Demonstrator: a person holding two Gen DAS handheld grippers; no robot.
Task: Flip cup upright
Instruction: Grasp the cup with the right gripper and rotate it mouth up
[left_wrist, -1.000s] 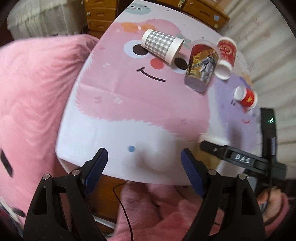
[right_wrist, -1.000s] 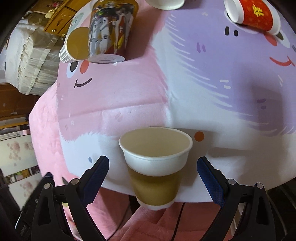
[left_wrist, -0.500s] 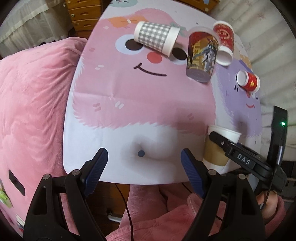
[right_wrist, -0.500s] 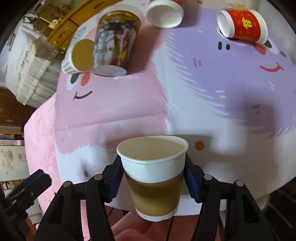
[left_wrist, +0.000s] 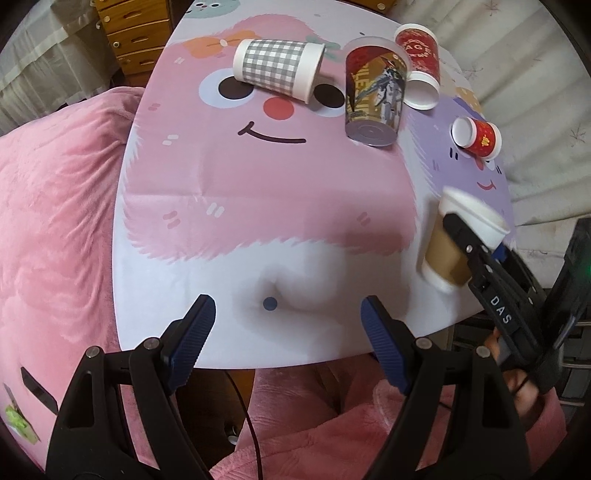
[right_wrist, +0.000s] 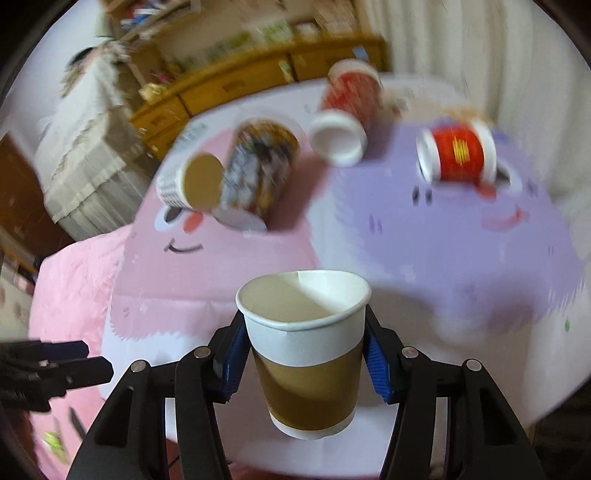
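My right gripper (right_wrist: 304, 363) is shut on a brown-and-white paper cup (right_wrist: 306, 354), held upright with its mouth up, lifted above the table's near edge. In the left wrist view the same cup (left_wrist: 448, 251) hangs tilted at the right, clamped by the right gripper's black fingers (left_wrist: 469, 243). My left gripper (left_wrist: 288, 332) is open and empty over the near table edge. A checked cup (left_wrist: 277, 70), a printed cup (left_wrist: 375, 96), a red cup (left_wrist: 421, 62) and a small red cup (left_wrist: 478, 136) lie on their sides at the far end.
The table carries a pink and purple cartoon cloth (left_wrist: 258, 192). A pink plush blanket (left_wrist: 55, 221) lies at its left. A wooden drawer unit (left_wrist: 136, 33) stands behind the table. A pale curtain (left_wrist: 535, 92) hangs at the right.
My right gripper closed on the brown cup and lifted it off the table, moving forward. The right view now tilts up and is blurred. My left gripper stayed open.
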